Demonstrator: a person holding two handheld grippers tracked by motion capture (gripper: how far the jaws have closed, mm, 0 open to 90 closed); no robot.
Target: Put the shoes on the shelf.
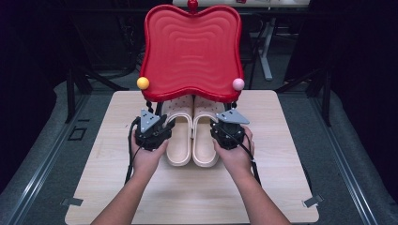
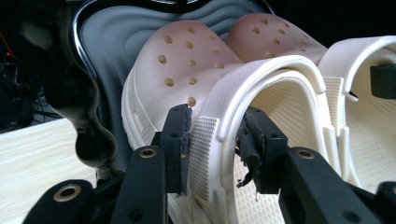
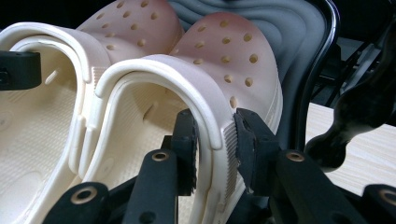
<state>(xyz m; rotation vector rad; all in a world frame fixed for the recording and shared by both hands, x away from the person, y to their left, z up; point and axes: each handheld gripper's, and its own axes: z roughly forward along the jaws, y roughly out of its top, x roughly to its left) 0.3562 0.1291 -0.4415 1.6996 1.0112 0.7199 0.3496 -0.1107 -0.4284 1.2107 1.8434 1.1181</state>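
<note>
From the high view, your left gripper [image 1: 157, 123] sits at the outer side of the left cream perforated foam clog [image 1: 179, 132], and your right gripper [image 1: 225, 123] at the outer side of the right cream perforated foam clog [image 1: 205, 133]. The two clogs lie side by side between your grippers on the pale wooden table [image 1: 281, 154], toes tucked under the glossy red wavy-edged plastic tray [image 1: 192, 49] that stands raised just beyond the grippers. A yellow ball [image 1: 143, 83] and a pink ball [image 1: 238, 84] sit at the tray's near corners.

In the left gripper view, your left gripper [image 2: 217, 149] straddles the outer wall and strap of the left clog [image 2: 187, 70]. The outer pad lies against the ribbed wall; the inner pad stands slightly clear of the strap's inside, so the jaws are moderately open and not clamping.

In the right gripper view, your right gripper [image 3: 215, 154] brackets the outer wall of the right clog [image 3: 224, 51] the same way. The outer pad rests by the ribbed side, the inner pad shows a gap to the wall, so the jaws are loosely parted with the wall between them. The other clog lies just beyond, touching it.
</note>
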